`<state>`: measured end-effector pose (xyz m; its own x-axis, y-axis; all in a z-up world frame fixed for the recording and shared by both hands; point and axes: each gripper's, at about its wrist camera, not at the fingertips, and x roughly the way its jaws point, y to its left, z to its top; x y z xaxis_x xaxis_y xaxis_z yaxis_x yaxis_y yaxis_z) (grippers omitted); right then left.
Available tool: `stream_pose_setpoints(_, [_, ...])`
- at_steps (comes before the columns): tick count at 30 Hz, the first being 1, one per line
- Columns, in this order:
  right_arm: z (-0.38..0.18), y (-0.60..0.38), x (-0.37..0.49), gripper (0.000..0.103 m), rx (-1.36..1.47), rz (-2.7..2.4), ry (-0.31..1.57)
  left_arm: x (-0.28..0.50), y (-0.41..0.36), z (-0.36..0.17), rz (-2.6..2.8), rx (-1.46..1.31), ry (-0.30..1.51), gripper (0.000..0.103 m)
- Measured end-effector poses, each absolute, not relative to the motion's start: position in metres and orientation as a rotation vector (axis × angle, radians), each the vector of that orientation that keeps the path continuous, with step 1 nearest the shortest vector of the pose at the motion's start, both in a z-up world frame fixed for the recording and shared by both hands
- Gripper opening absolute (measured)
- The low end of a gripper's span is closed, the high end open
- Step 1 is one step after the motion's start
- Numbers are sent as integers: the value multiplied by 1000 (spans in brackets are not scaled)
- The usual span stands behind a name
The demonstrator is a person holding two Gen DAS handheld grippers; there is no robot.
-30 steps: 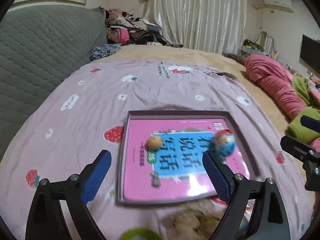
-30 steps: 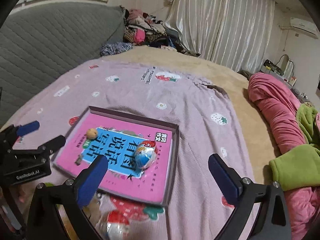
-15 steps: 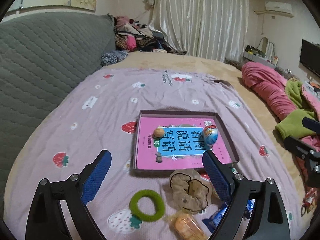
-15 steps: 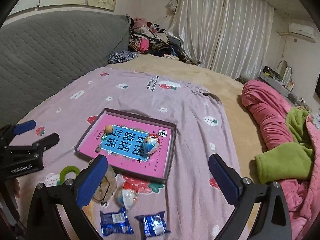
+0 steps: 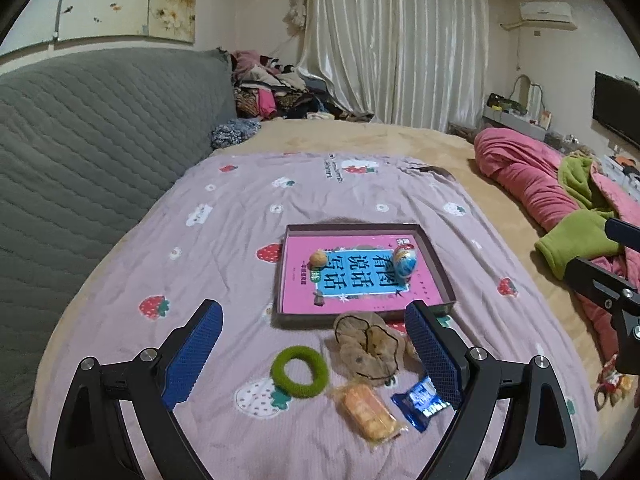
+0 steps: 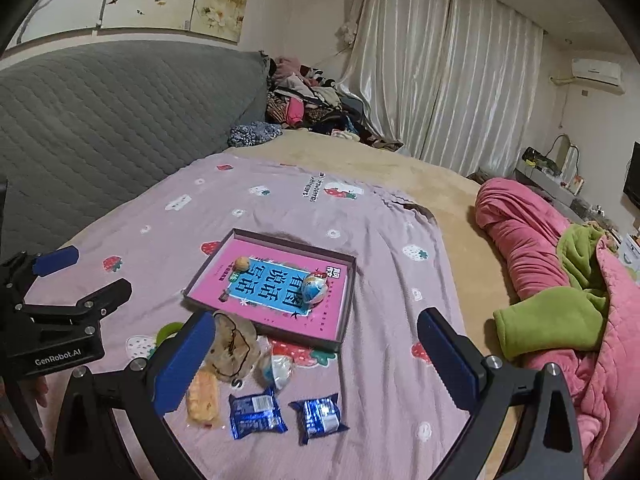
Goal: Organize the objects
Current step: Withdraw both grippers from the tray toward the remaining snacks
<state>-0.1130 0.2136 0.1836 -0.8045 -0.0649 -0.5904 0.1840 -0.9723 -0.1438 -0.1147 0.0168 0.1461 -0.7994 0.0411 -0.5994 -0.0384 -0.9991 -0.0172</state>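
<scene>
Lilac bedspread (image 5: pixel 224 264): strawberry-printed, spread over the bed, carrying every loose item.
Tray (image 5: pixel 434 258): shallow dark-rimmed box holding a pink and blue book (image 5: pixel 352 280); a walnut-like ball (image 5: pixel 319 257) sits at its far left, a blue foil egg (image 5: pixel 405 259) at its far right.
Near items: green ring (image 5: pixel 299 371) on the spread, a brown scrunchie (image 5: pixel 366 346) just beside it and touching the tray's near rim, an orange snack packet (image 5: pixel 366 411) and a blue wrapper (image 5: pixel 423 398) nearer the camera.
Right view: two blue wrappers (image 6: pixel 256 412) (image 6: pixel 320 420) lie side by side, with a second foil egg (image 6: pixel 279 370) between them and the tray.
Left gripper (image 5: pixel 316 356): jaws spread wide, nothing between them, above the ring and scrunchie.
Right gripper (image 6: pixel 316 360): jaws equally wide apart, empty, over the near items.
Change since half a second ago: both cameras have pulled back and up (the tray looks smaller and farther); more of the near clutter shows, and the objects themselves have not shifted.
</scene>
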Motion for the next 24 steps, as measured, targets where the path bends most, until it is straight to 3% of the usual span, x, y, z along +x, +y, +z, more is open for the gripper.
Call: stream_pose_setpoints(24, [159, 234, -53, 102, 945, -2846, 298, -55, 47, 125, 2930, -1051, 44, 93])
